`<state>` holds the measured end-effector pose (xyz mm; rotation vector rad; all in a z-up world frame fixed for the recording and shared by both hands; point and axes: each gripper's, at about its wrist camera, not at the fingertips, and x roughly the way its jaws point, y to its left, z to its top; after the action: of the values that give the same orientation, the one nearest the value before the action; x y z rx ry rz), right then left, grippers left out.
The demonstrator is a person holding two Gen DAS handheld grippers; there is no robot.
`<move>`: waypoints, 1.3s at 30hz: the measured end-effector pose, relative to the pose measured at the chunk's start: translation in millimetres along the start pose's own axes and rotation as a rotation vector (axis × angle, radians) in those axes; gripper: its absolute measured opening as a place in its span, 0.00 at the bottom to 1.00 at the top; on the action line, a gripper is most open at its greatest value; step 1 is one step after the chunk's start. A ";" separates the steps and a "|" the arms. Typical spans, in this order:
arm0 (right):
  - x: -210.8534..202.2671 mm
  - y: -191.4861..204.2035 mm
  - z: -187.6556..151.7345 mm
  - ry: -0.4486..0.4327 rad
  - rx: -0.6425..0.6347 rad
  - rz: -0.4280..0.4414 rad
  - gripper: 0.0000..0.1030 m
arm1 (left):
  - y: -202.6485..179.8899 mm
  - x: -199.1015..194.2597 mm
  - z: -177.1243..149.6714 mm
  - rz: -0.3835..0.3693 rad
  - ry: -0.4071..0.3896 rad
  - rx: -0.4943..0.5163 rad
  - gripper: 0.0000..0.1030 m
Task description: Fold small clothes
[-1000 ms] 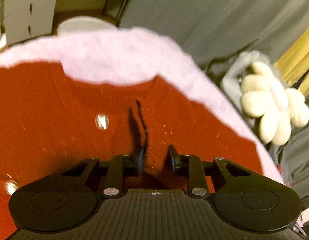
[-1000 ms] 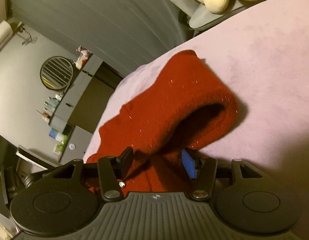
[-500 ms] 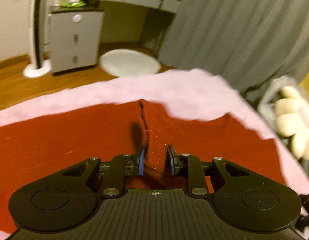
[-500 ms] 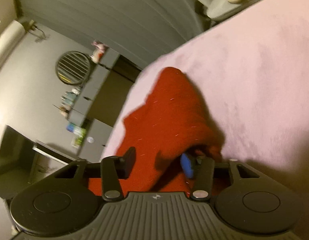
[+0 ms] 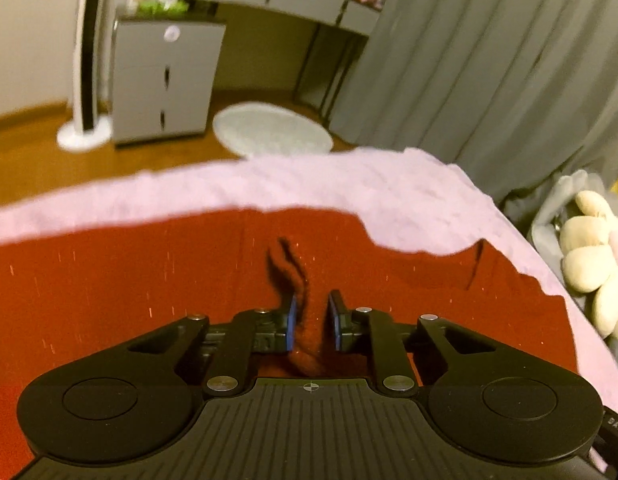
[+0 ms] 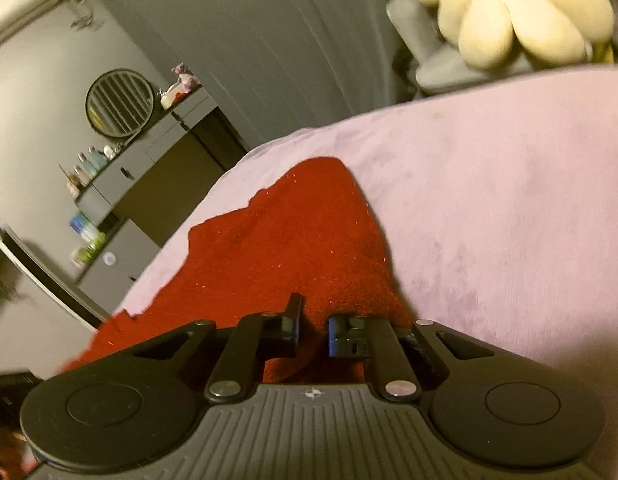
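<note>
We see a small red knitted garment (image 5: 149,280), flecked with tiny glints, lying spread on a bed covered by a pale lilac blanket (image 5: 349,192). In the left wrist view the red knit fills the space ahead of and to both sides of the jaws, and a raised pleat of it runs straight back between them. The left gripper (image 5: 311,322) has just been closing, and its jaws now pinch that pleat. In the right wrist view the garment (image 6: 293,240) narrows to a peak ahead of the jaws, with bare lilac blanket (image 6: 489,220) off to their right. The right gripper (image 6: 313,332) has just been closing too, and its jaws are clamped on a bunched fold of the red knit. Beyond the bed, ahead of the left jaws, we see a wooden floor, a round white rug (image 5: 273,130), a grey drawer cabinet (image 5: 165,84) and a grey curtain (image 5: 489,60). A cream flower-shaped cushion (image 6: 513,12) sits past the bed's far edge, ahead and right of the right jaws. Both grippers point downward at a slant toward the bed, and the right view is tilted.
</note>
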<state>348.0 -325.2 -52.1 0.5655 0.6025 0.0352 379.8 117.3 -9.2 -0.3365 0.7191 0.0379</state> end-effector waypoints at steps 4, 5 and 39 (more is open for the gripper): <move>0.9 -6.7 -0.4 0.042 0.079 0.135 0.17 | 2.9 -7.4 9.1 0.022 -0.058 0.010 0.18; 0.6 -9.6 1.0 0.049 0.098 0.140 0.18 | 6.1 -7.1 10.1 0.034 -0.057 0.007 0.18; -49.0 39.8 13.6 0.056 -0.305 0.015 0.27 | 13.7 8.2 -14.4 0.139 0.046 0.060 0.20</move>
<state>320.0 -307.6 3.3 0.2738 0.6332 0.1551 374.7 125.0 -28.6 -0.2299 0.7873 0.1407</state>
